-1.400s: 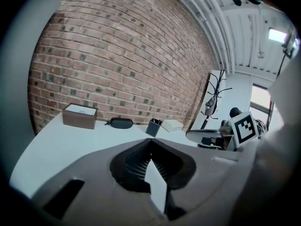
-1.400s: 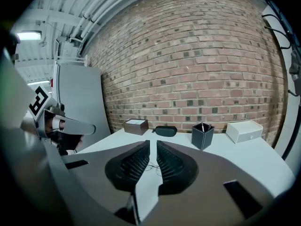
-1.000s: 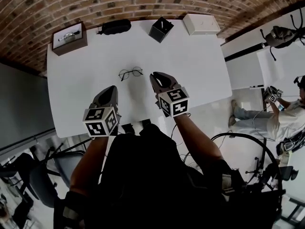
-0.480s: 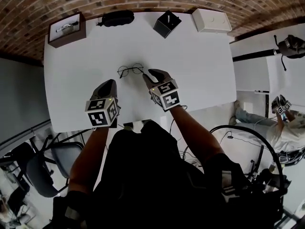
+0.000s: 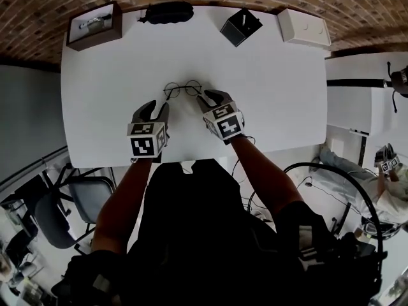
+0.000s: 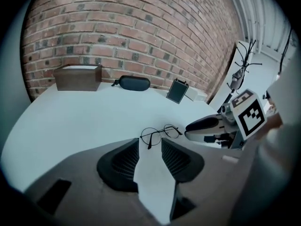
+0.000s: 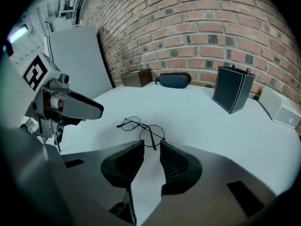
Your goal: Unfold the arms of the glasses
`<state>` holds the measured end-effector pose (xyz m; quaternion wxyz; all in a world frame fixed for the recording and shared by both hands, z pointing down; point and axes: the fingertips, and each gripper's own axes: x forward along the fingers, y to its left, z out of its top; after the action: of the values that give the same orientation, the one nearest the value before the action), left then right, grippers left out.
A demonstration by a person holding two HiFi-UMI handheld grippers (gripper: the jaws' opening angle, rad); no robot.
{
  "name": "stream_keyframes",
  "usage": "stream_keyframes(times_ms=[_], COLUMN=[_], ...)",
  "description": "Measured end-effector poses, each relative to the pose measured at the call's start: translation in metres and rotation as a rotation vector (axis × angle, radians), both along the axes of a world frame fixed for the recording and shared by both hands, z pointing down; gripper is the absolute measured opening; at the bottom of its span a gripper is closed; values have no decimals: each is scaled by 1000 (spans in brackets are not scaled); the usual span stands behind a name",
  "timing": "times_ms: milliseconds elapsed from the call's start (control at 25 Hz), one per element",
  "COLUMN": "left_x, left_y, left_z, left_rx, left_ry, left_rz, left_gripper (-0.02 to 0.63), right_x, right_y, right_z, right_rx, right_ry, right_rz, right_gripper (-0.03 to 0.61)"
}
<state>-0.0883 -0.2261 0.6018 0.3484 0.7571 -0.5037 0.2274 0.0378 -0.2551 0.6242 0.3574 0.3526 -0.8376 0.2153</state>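
Note:
Thin round wire-rimmed glasses [image 5: 183, 88] lie on the white table [image 5: 102, 107], near its middle. My left gripper [image 5: 155, 110] sits just short of their left lens, my right gripper [image 5: 210, 97] just short of the right lens. Both sets of jaws have just been opening and stand open. In the left gripper view the glasses [image 6: 160, 133] lie right ahead of the left gripper [image 6: 150, 142], one arm tip at the mouth of the gap. In the right gripper view the glasses [image 7: 141, 128] show an arm tip reaching between the tips of the right gripper [image 7: 152, 145], untouched by the pads.
Along the table's far edge stand a brown box [image 5: 94, 25] with a watch, a black glasses case [image 5: 167, 11], a black box [image 5: 241, 26] and a white box [image 5: 304, 26]. A chair [image 5: 57, 215] stands at the left. Another person [image 5: 389, 171] sits at the far right.
Both grippers came down and forward to the glasses. Their jaws went from shut to open. The glasses have not moved on the table.

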Motion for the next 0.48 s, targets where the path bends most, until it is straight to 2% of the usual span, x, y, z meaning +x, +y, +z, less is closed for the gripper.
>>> stream_keyframes(times_ms=[160,480], left_x=[4,7], left_y=[0,-6], left_z=[17,35], left_rx=[-58,-83], left_ry=[-20,-65], left_rz=[13,37], left_gripper=[153,149], right_x=[-3,-3], right_y=[-1,-2], right_z=[9,19], right_rx=[-2,-2], right_ry=[22,66], right_rz=[-15,-37], right_gripper=[86,84])
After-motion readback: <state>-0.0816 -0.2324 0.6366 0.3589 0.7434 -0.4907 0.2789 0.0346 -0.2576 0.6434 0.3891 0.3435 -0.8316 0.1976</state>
